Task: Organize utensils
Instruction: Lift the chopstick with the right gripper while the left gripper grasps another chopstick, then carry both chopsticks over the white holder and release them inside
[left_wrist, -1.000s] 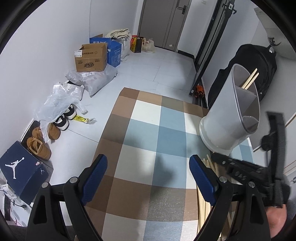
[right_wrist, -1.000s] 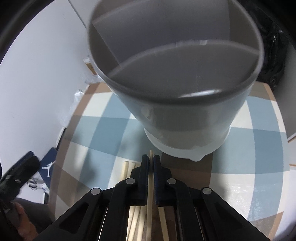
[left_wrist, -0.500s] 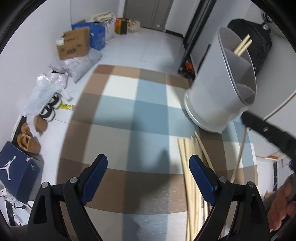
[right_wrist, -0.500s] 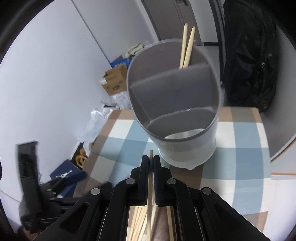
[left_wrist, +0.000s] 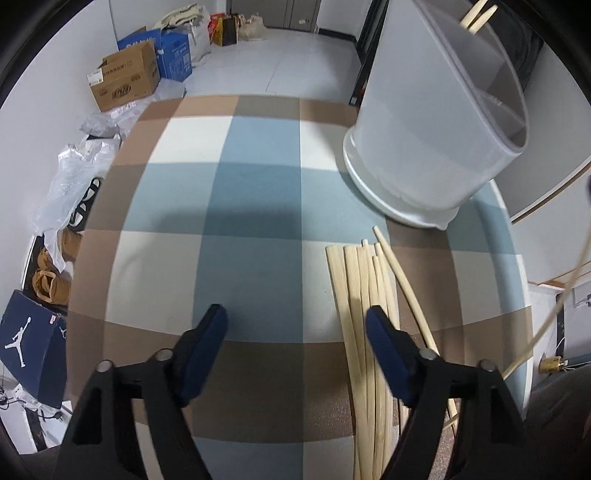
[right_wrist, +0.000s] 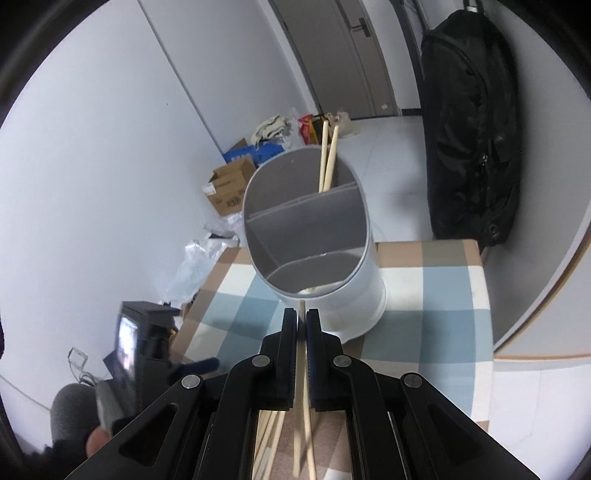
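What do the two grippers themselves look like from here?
Both are black plastic frames with triangular cut-outs and silver pivot bolts. The left gripper has blue pads on its fingers. The right gripper has dark fingers with blue inner faces. No cables or markings show.

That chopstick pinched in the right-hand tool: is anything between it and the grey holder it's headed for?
Nothing visible. The right gripper holds the chopstick in front of the holder, whose near compartments look open.
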